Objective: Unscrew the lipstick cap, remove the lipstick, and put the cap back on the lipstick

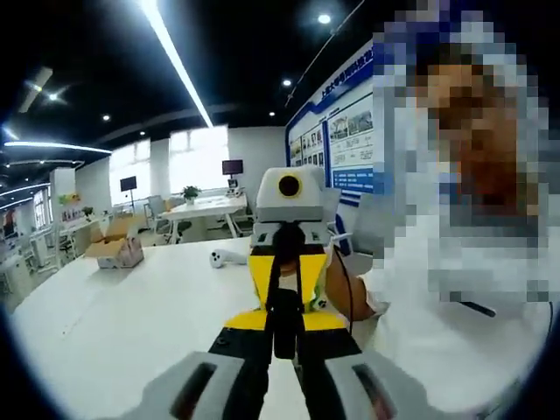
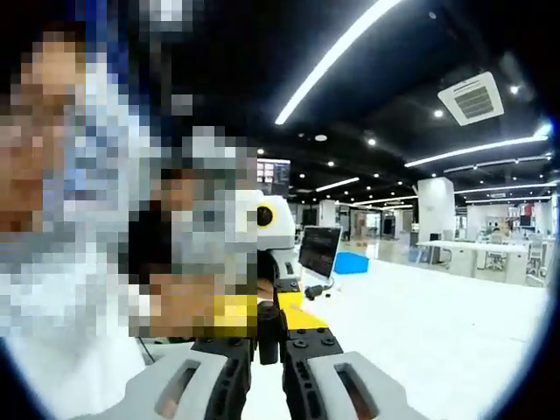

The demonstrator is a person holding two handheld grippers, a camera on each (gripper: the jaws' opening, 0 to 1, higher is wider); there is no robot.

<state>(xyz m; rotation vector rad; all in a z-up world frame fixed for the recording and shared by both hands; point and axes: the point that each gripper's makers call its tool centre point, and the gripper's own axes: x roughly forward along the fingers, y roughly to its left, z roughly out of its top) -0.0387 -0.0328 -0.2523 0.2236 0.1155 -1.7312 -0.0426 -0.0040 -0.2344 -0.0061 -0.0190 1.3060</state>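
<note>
The lipstick (image 1: 284,325) is a slim dark tube held between the two grippers, which face each other tip to tip above a white table (image 1: 131,324). In the left gripper view, my left gripper (image 1: 283,343) has its black jaws shut on the near end. The yellow and white right gripper (image 1: 286,267) comes in head-on and grips the far end. From the right gripper view, my right gripper (image 2: 269,348) is shut on the dark lipstick (image 2: 268,331), with the left gripper (image 2: 278,293) just beyond. I cannot tell which end is the cap.
A person in white (image 1: 455,315) stands close on one side of the grippers. On the table lie a cardboard box (image 1: 114,252) and a small white object (image 1: 226,257). A monitor (image 2: 319,249) and a blue item (image 2: 350,262) stand farther off.
</note>
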